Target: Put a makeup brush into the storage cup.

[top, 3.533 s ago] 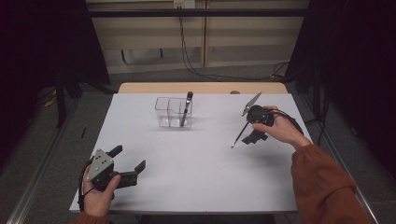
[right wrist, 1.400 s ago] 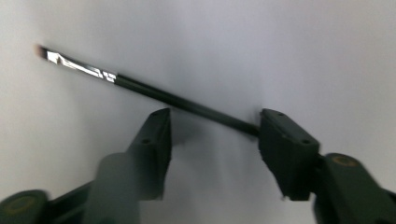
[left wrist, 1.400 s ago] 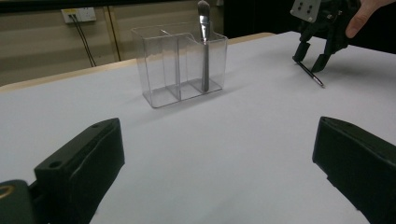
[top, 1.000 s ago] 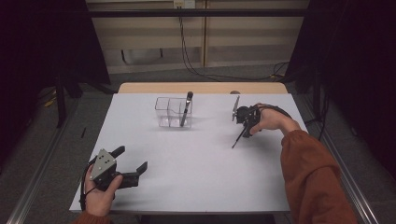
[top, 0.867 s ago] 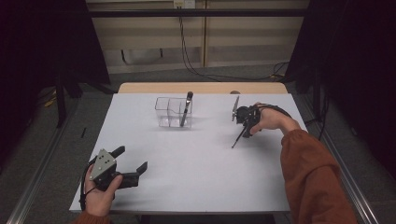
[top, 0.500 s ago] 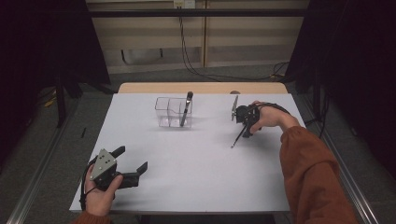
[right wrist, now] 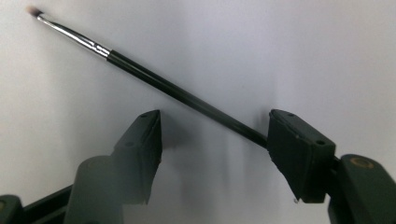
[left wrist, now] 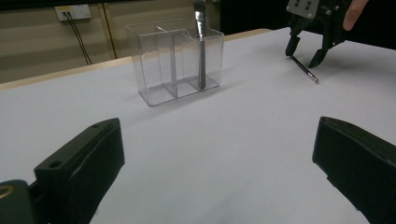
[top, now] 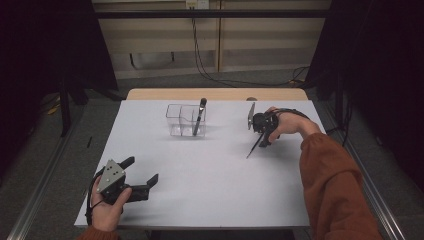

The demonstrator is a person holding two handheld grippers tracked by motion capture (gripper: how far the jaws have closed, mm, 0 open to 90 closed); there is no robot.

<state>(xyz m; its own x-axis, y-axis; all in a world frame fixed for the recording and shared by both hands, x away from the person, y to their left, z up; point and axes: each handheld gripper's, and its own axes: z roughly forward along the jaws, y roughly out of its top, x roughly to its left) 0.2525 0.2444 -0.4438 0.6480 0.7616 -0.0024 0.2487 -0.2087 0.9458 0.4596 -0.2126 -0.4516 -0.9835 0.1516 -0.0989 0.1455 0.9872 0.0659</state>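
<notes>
The right tongs (top: 261,131) pointed down at the counter (top: 210,190), to the right of the clear plastic holder (top: 186,120). Their jaws had just been opening and stood apart over a thin black brush (right wrist: 154,81). In the right gripper view the brush lay flat on the white surface and ran slantwise through the gap, its pale tip (right wrist: 33,10) well beyond the jaws. Its handle end passed behind the right-hand jaw; whether it touched that jaw could not be told. The other jaw stood clear of it.

In the high view the brush (top: 254,147) lay right of the holder and a little nearer the person, with the right hand (top: 284,125) above its far end.

A second, dark brush (top: 199,116) stood upright in the holder's right compartment, leaning slightly.

The left tongs (top: 137,175) rested near the front edge of the counter, well apart from the holder, held in the left hand (top: 107,207). Their jaws stood wide apart with nothing between them, and the left gripper view looked between them toward the holder (left wrist: 175,60).
</notes>
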